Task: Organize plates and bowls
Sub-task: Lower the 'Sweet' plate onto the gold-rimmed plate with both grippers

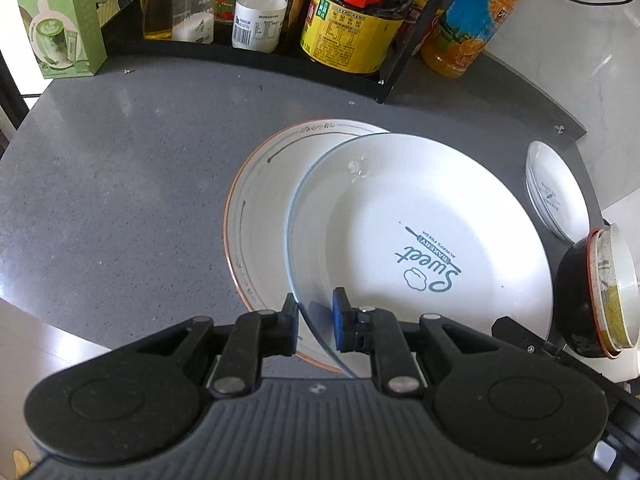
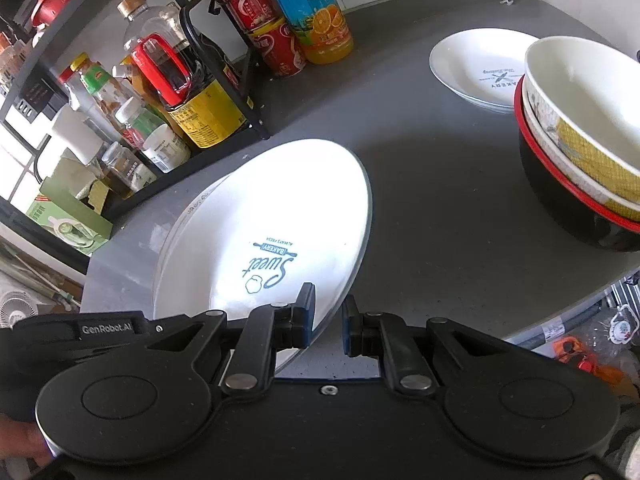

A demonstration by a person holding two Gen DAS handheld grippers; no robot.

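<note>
A white plate printed "Sweet Bakery" (image 1: pixel 420 208) (image 2: pixel 272 208) lies tilted across a larger white plate with a copper rim (image 1: pixel 260 208) (image 2: pixel 192 204) on the dark grey counter. My left gripper (image 1: pixel 315 300) is shut on the near left rim of the printed plate, which runs slantwise between its pads. On the opposite rim my right gripper (image 2: pixel 328 294) is shut too. A stack of bowls (image 1: pixel 600 292) (image 2: pixel 580 140), black and red outside, stands to the right. Behind it sits a small white plate (image 1: pixel 556 188) (image 2: pixel 480 64).
A black wire rack (image 1: pixel 392 80) (image 2: pixel 256 128) crowded with bottles and jars lines the back of the counter. A green box (image 1: pixel 60 20) stands at its left end and an orange juice bottle (image 1: pixel 472 20) (image 2: pixel 316 12) at its right. The counter edge (image 2: pixel 560 312) drops off close on the right.
</note>
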